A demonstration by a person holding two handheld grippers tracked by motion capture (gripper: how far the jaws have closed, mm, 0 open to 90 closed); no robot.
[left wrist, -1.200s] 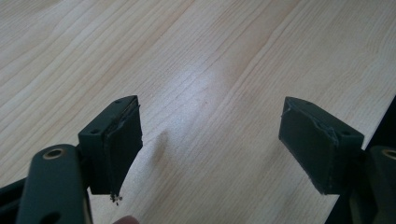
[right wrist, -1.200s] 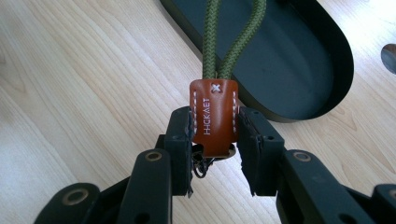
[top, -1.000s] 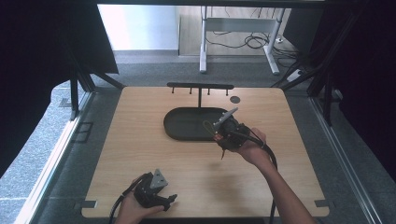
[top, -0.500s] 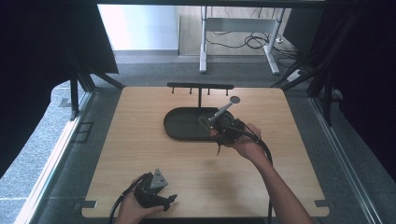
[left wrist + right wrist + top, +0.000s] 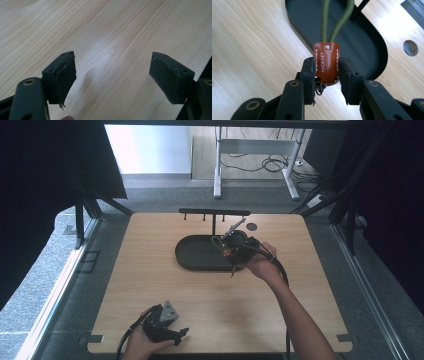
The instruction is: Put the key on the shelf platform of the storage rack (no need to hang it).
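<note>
Lab: black-curtained frame (image 5: 60, 175), cabled floor (image 5: 260, 165)

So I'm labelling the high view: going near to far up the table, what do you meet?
Left gripper at the near edge → right gripper, shut on a keychain's brown leather tab, over the black oval tray → black hook rack near the far edge.

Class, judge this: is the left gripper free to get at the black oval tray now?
Probably yes: the left gripper is open and holds nothing, with bare wooden table before the black oval tray.
</note>
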